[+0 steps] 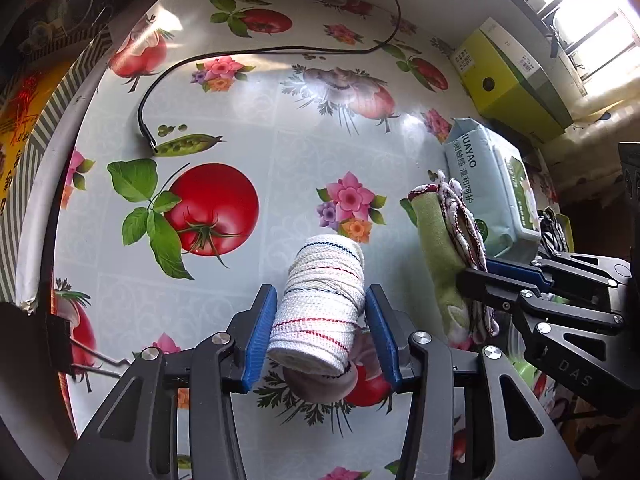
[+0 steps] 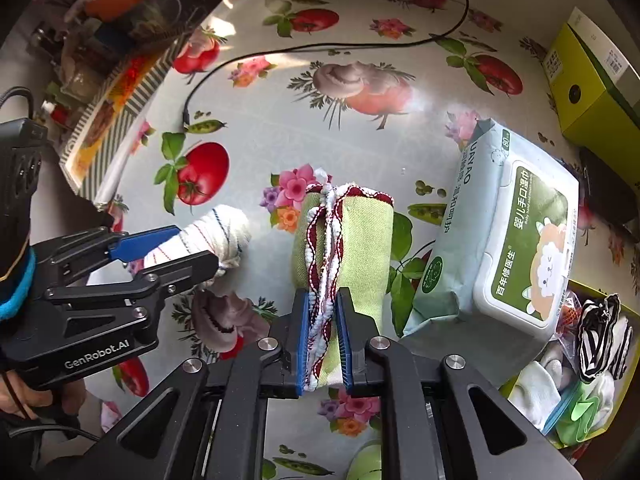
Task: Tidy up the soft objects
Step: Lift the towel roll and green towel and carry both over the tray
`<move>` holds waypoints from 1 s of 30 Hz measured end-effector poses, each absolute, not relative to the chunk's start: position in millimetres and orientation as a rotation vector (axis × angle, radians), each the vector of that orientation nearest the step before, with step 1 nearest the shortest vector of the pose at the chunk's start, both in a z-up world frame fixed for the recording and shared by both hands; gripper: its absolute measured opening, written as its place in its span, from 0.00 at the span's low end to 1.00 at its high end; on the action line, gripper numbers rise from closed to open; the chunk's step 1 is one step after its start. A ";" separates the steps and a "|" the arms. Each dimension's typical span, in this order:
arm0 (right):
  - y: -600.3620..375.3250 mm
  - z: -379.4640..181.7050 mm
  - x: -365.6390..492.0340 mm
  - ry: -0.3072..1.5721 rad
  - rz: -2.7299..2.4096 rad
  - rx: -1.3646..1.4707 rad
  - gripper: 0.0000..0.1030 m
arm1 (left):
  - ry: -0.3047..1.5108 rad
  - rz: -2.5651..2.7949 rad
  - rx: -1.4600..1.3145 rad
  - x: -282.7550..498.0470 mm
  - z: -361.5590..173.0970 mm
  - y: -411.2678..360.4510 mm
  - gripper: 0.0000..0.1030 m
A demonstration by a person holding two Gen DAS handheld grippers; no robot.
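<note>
Green cloth (image 2: pixel 352 240): folded, with red and white trim, on the table (image 1: pixel 280 152) near its right edge; right gripper (image 2: pixel 323 336) holds its trimmed edge tight between narrow fingers.
White roll (image 1: pixel 320 304): woven tape with red and blue lines, just left of the cloth; it sits between the wide fingers of the left gripper (image 1: pixel 320 336), whose blue pads are at its sides.
Around: wipes pack (image 2: pixel 500 248) just right of the cloth, yellow-green box (image 1: pixel 516 80) beyond, black cable (image 1: pixel 240 54) across the far side.
</note>
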State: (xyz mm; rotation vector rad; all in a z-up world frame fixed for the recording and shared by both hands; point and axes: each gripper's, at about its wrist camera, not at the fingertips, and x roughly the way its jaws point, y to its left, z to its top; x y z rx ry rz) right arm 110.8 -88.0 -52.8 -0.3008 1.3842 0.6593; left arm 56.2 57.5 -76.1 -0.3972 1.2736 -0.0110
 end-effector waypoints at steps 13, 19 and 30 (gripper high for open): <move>-113.6 -14.2 107.8 1.317 0.682 -0.185 0.12 | 1.350 -0.016 -0.357 52.4 -97.3 47.7 0.43; -118.3 -6.0 102.1 1.302 0.694 -0.174 0.12 | 1.372 -0.017 -0.325 62.0 -100.5 41.0 0.44; -146.1 18.6 99.0 1.248 0.680 -0.094 0.12 | 1.295 -0.046 -0.283 63.0 -62.6 19.2 0.43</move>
